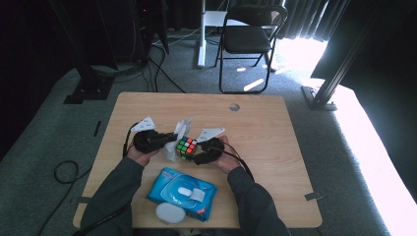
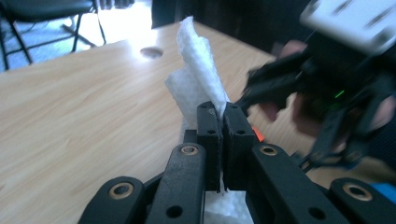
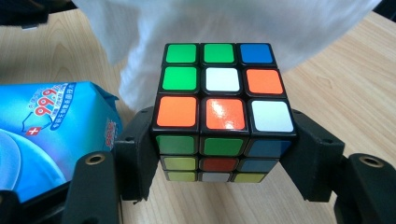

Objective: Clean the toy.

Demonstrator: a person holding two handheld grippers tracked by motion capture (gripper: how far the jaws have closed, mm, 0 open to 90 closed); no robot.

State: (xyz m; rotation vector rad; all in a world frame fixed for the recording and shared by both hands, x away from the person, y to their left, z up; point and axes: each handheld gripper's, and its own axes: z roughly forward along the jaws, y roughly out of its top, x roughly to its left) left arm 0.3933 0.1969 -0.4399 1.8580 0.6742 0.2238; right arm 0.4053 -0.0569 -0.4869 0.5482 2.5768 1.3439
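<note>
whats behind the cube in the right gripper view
A white wipe hangs right behind the puzzle cube, with the table beyond. The cube covers the wipe's lower middle, so whether they touch is unclear.

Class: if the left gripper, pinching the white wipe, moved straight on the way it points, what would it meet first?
Probably the multicoloured puzzle cube held in the right gripper: the left gripper points right at it, wipe between them. Depth is unclear.
</note>
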